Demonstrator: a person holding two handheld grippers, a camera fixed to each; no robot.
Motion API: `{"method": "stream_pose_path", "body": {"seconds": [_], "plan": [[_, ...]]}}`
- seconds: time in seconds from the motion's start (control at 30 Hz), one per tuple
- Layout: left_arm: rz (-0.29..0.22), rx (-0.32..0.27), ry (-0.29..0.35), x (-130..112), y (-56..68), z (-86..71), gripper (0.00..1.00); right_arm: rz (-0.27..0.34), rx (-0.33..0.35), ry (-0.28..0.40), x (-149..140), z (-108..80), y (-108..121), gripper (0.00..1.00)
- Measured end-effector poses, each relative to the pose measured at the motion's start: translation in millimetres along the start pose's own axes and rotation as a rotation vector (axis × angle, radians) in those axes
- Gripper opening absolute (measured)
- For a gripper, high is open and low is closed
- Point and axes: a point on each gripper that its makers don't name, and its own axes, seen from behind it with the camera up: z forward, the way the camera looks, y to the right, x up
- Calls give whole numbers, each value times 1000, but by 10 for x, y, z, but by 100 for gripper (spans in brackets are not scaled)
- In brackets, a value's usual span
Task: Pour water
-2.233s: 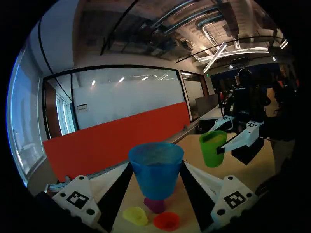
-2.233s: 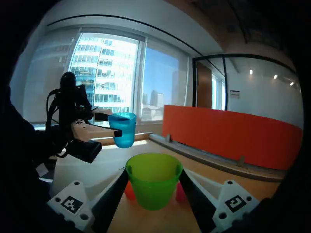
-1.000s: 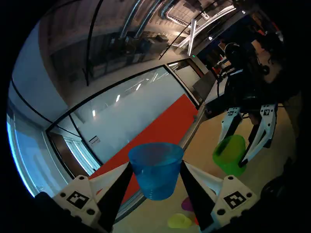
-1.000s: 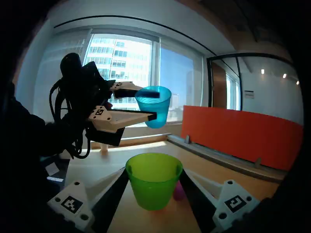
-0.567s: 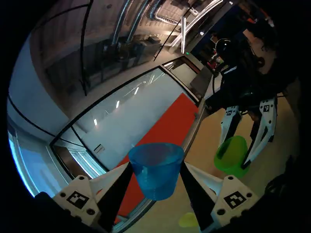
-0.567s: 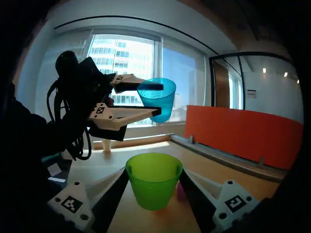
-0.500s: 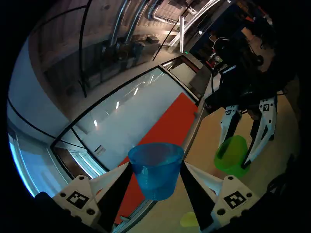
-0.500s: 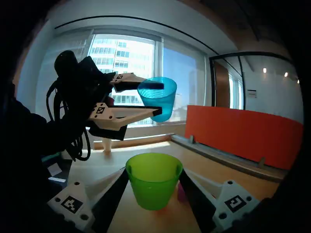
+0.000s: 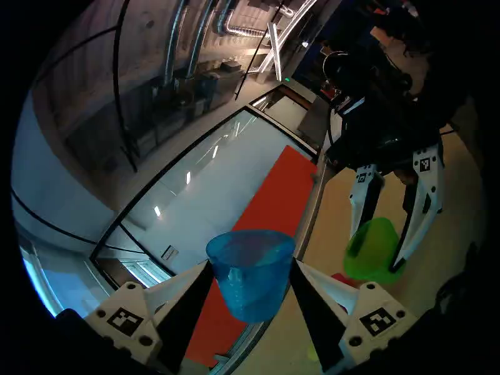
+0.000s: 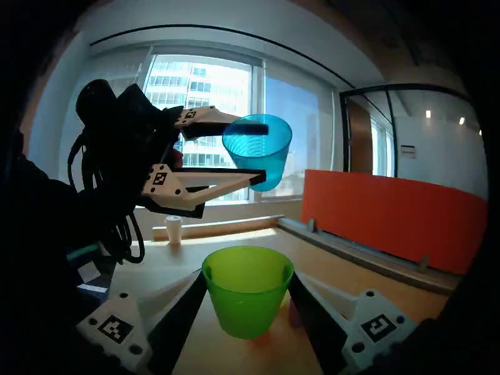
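Nearby, orange partition (image 10: pixel 400 219) behind green cup (image 10: pixel 247 290), blue cup (image 10: pixel 257 150) above it

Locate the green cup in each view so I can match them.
Left gripper view: green cup right of centre, between the far right claw's fingers.
Right gripper view: low centre, between that claw's own near fingers.
Shared landmark: the orange wall panel.

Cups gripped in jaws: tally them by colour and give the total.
Blue cup: 1
Green cup: 1
Total: 2
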Motion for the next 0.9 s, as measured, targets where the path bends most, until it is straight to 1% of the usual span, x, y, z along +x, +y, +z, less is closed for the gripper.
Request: {"method": "stream_pose_path", "body": {"seconds": [0.5,0.9], "plan": [[94,7,14,128,-56,15,83,1,7,5,-2,27,-16,91],[146,18,14,174,-84,7,83,-3,8,7,7,34,-7,91]]}}
